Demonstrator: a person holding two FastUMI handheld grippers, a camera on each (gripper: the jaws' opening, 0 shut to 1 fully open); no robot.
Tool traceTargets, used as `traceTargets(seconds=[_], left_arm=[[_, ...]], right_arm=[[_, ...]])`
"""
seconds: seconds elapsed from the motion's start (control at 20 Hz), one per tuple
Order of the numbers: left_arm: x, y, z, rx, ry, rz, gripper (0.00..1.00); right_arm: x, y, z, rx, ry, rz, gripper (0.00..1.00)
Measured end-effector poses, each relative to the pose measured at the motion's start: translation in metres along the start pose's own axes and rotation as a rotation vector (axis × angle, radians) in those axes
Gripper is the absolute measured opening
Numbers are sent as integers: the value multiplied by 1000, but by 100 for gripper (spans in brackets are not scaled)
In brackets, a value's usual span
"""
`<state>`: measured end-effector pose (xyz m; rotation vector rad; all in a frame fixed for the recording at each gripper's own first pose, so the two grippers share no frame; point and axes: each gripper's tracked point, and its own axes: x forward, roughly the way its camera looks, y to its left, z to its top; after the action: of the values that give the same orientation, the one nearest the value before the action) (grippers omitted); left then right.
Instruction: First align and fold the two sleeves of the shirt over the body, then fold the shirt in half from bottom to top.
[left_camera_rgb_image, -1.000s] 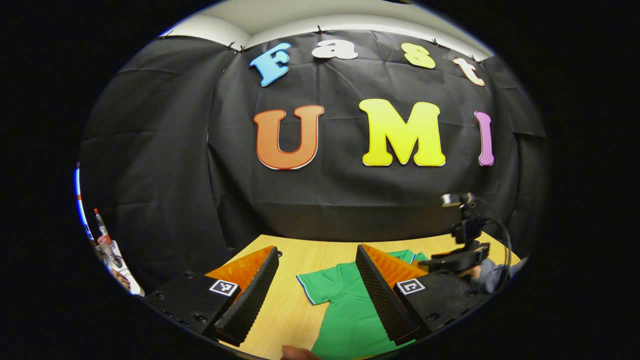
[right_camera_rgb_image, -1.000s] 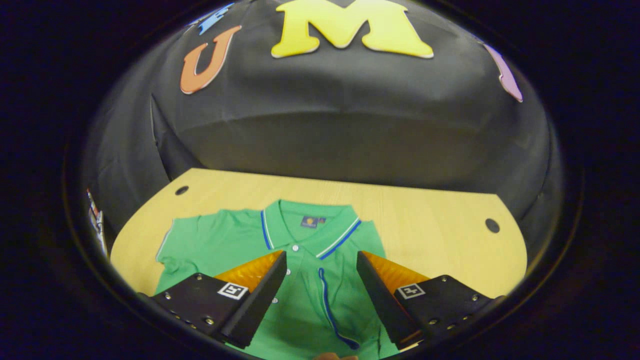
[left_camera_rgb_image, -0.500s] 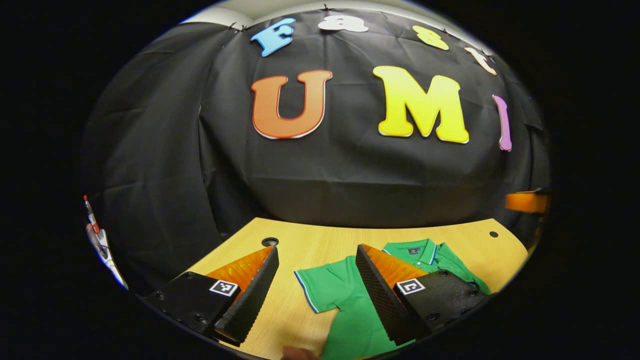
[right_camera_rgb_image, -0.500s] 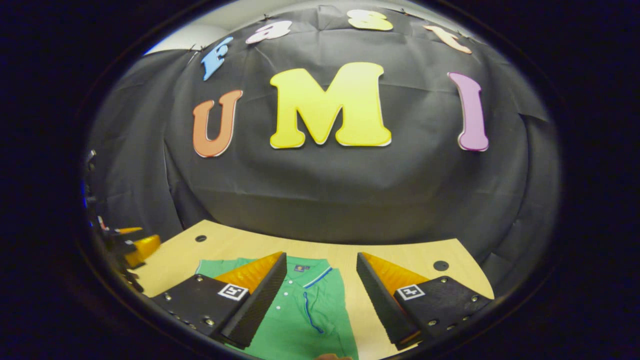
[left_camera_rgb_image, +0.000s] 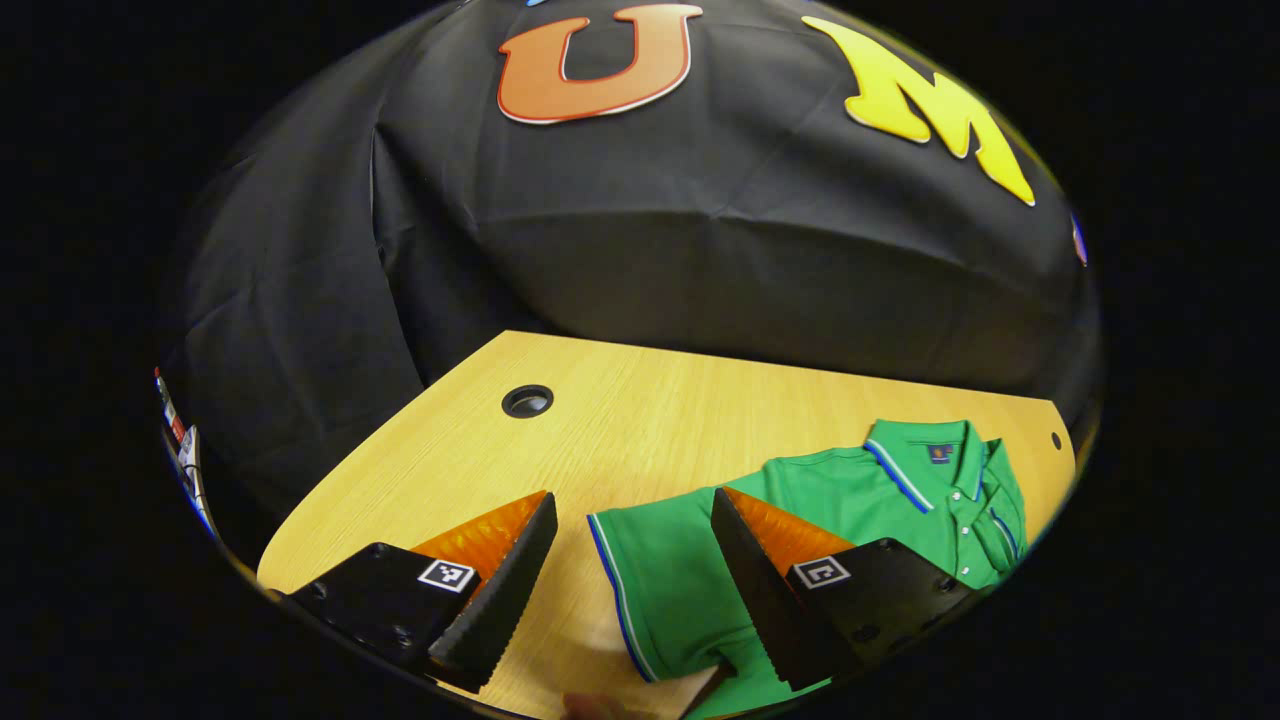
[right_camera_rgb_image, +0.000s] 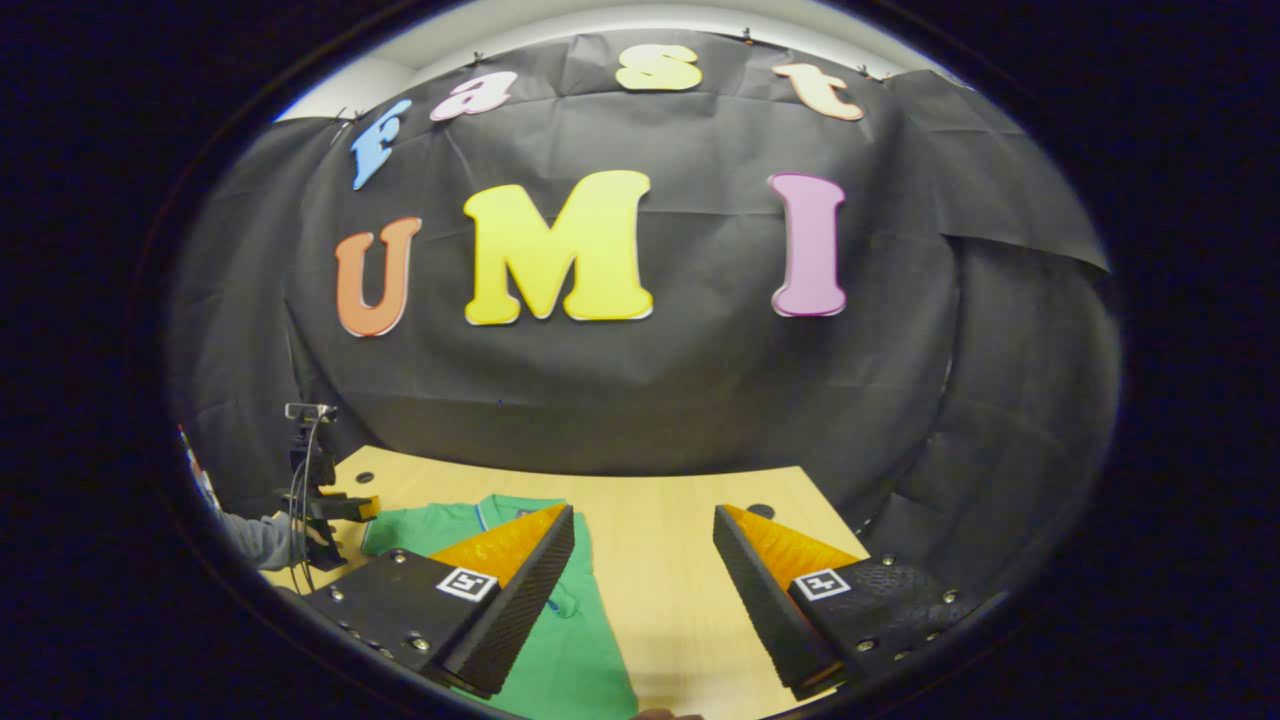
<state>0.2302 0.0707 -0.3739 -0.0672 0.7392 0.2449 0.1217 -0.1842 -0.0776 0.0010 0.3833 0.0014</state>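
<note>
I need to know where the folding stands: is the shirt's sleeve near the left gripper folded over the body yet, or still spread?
Still spread: the sleeve lies flat on the table, pointing away from the shirt.

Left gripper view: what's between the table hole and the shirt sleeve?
Bare wood. In the left gripper view, the table runs clear from the hole to the sleeve of the green shirt.

Left gripper lower, nearer shirt sleeve; right gripper swung off rightward.
</note>
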Motion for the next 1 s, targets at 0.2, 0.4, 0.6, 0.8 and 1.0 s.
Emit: traceTargets(seconds=[0.2, 0.4, 0.6, 0.8, 1.0], left_arm=[[29, -1, -11, 45, 75, 24, 99], [38, -8, -19, 14, 153, -5, 99], [32, -11, -29, 14, 218, -48, 92], [30, -17, -26, 30, 218, -58, 5], [23, -24, -27, -28, 231, -116, 3]], right_arm=[[-12, -24, 0, 41, 15, -51, 92], [-13, -28, -6, 53, 45, -57, 92], [-13, -25, -7, 65, 58, -42, 92], [-12, -24, -4, 83, 62, -33, 92], [-17, -25, 5, 58, 37, -39, 92]])
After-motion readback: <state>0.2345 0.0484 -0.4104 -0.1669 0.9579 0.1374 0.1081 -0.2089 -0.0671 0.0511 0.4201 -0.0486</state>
